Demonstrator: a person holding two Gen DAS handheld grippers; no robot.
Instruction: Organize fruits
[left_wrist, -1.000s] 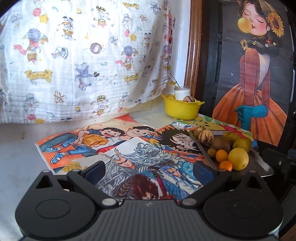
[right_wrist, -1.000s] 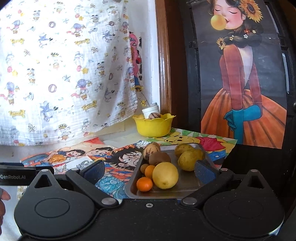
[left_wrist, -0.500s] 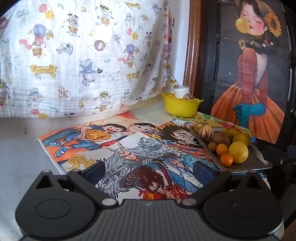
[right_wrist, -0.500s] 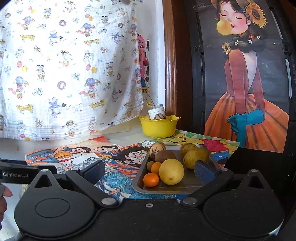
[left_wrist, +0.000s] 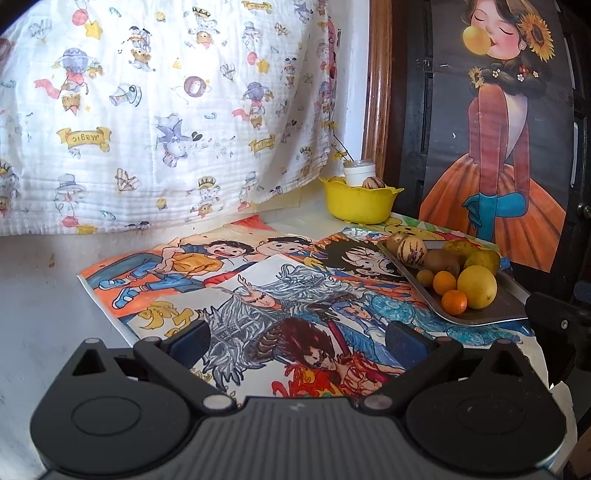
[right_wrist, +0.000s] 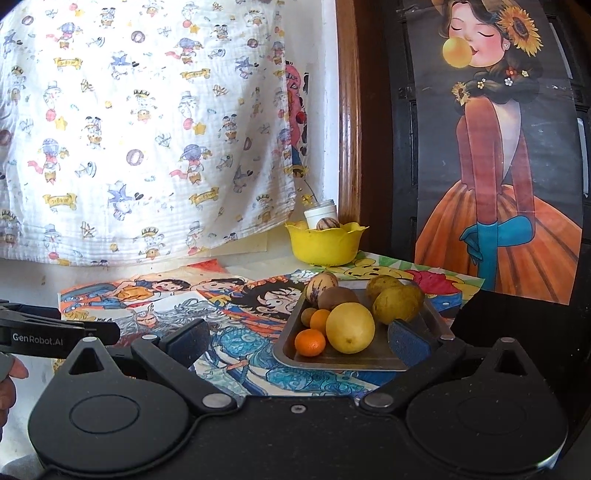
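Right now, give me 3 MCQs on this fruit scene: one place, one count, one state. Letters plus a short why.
1. Where is the yellow bowl?
A. On the metal tray
B. Behind the metal tray, near the wall
C. Between the left jaws

2. How many small orange fruits sit on the tray?
A. Two
B. Four
C. None

3. How do the right gripper jaws stand?
A. Shut on the lemon
B. Shut, empty
C. Open, holding nothing

Answers: 1 B, the bowl sits farther back by the wooden frame. 2 A, one orange and another beside the lemon. 3 C, the jaws are spread apart, nothing between them.
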